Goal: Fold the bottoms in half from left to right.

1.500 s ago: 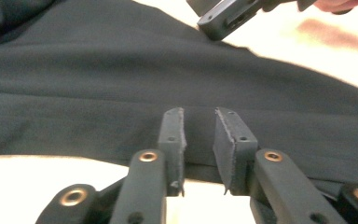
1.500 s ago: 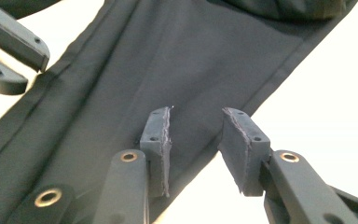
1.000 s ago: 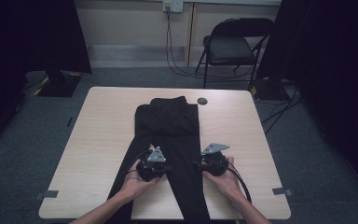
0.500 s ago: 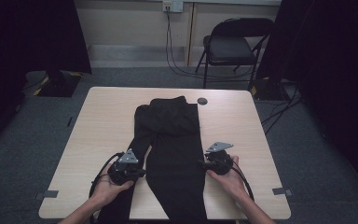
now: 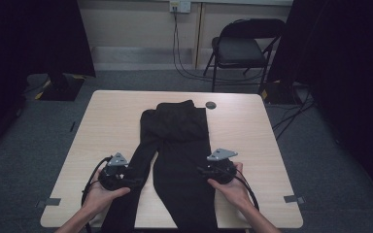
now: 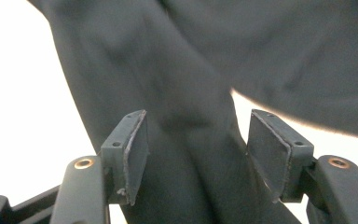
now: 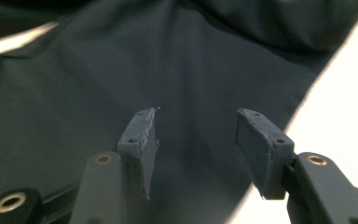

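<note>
Black pants [image 5: 182, 155] flat on table [image 5: 111, 121], legs toward near edge; left tool [image 5: 135, 183] and right tool [image 5: 200, 170] both wide, gripping nothing

The room is dim. A light wooden table [image 5: 252, 131] stands on a grey carpet floor [image 5: 320, 160]. Behind it, at about 1 o'clock, is a black folding chair [image 5: 240, 48]. The back wall [image 5: 136, 22] at 12 o'clock is pale, with a socket [image 5: 179, 6] and cables [image 5: 182, 53] that hang down from it. Dark curtains [image 5: 29, 39] close the room at 10 o'clock and at 2 o'clock. Pieces of tape [image 5: 291, 199] are on the table near its front corners.
</note>
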Demonstrator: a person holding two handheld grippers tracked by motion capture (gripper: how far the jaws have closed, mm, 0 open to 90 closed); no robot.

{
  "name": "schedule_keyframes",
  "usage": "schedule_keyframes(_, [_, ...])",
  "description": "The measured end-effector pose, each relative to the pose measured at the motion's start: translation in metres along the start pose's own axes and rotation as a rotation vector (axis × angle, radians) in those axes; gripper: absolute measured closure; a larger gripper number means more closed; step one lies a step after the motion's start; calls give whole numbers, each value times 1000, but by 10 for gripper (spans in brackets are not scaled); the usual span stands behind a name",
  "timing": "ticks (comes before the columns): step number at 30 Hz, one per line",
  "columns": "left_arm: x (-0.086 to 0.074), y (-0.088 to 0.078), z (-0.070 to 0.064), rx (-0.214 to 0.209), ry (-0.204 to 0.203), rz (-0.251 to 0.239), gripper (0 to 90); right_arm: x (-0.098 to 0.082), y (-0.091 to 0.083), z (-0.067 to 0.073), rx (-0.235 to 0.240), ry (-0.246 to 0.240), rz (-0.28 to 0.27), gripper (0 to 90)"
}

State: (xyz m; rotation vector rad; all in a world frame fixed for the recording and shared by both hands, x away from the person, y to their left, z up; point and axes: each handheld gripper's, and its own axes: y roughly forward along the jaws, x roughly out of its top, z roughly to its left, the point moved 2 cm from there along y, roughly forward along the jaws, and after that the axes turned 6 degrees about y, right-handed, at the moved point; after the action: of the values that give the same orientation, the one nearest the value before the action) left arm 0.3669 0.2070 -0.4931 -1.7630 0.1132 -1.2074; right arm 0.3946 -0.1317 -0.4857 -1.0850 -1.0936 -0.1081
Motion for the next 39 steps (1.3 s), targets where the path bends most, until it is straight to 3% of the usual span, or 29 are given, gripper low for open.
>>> schedule_keyframes(1, [-1,8,-3,-8,17,48,334,2,1,4,12,-9,0,479])
schedule_keyframes(2, [-1,8,-3,-8,17,48,340,4,3,12,33,-23,-7,478])
schedule_keyframes(5, [3,11,-7,83,54,70,402,5,5,19,53,-37,-8,476])
schedule_keyframes(6, [5,11,-6,79,70,70,661,6,7,24,70,-50,-6,469])
schedule_keyframes(7, [5,11,-6,79,70,70,773,6,7,27,76,-54,-3,468])
schedule_keyframes(8, [7,11,-1,35,23,60,872,7,8,30,82,-67,-1,465])
schedule_keyframes(9, [7,11,-1,35,23,60,875,7,8,30,82,-67,-1,465])
schedule_keyframes(10, [12,6,2,-2,-18,20,877,7,7,37,95,-94,-2,456])
schedule_keyframes(11, [12,6,2,-2,-18,20,878,8,6,39,94,-109,-2,448])
schedule_keyframes(12, [16,2,3,-26,-29,-21,877,9,5,44,86,-134,-3,437])
schedule_keyframes(13, [26,-6,4,-72,-72,-111,878,10,5,49,95,-150,-7,423])
schedule_keyframes(15, [40,-12,6,-82,-84,-176,877,15,6,60,148,-154,-14,394])
schedule_keyframes(16, [47,-14,8,-97,-111,-204,877,17,7,65,173,-163,-23,378])
schedule_keyframes(17, [47,-14,8,-97,-111,-204,877,17,7,65,173,-163,-23,378])
schedule_keyframes(18, [61,-15,9,-126,-146,-257,877,22,12,76,251,-149,-30,344])
schedule_keyframes(19, [61,-15,9,-126,-146,-257,876,22,12,76,251,-149,-30,344])
schedule_keyframes(20, [73,-14,8,-132,-137,-283,876,23,14,81,272,-146,-35,331])
schedule_keyframes(21, [78,-14,7,-130,-134,-296,876,26,18,89,329,-135,-39,308])
schedule_keyframes(23, [94,-10,7,-158,-171,-344,876,27,24,99,384,-126,-37,288])
schedule_keyframes(24, [100,-9,7,-152,-172,-355,876,27,31,108,423,-128,-27,279])
schedule_keyframes(27, [114,-5,8,-157,-191,-385,876,27,43,121,465,-127,-9,277])
schedule_keyframes(29, [119,0,8,-169,-206,-394,876,28,49,127,476,-124,-10,323])
schedule_keyframes(31, [121,5,7,-175,-208,-385,876,29,52,129,469,-123,-23,433])
schedule_keyframes(32, [121,8,6,-171,-194,-373,875,31,53,128,470,-118,-31,604])
schedule_keyframes(35, [119,13,5,-155,-164,-365,872,36,46,122,458,-112,-72,882])
schedule_keyframes(37, [118,14,8,-125,-136,-356,841,38,36,116,453,-104,-86,898])
schedule_keyframes(39, [116,14,13,-126,-134,-353,774,40,23,108,447,-100,-98,899])
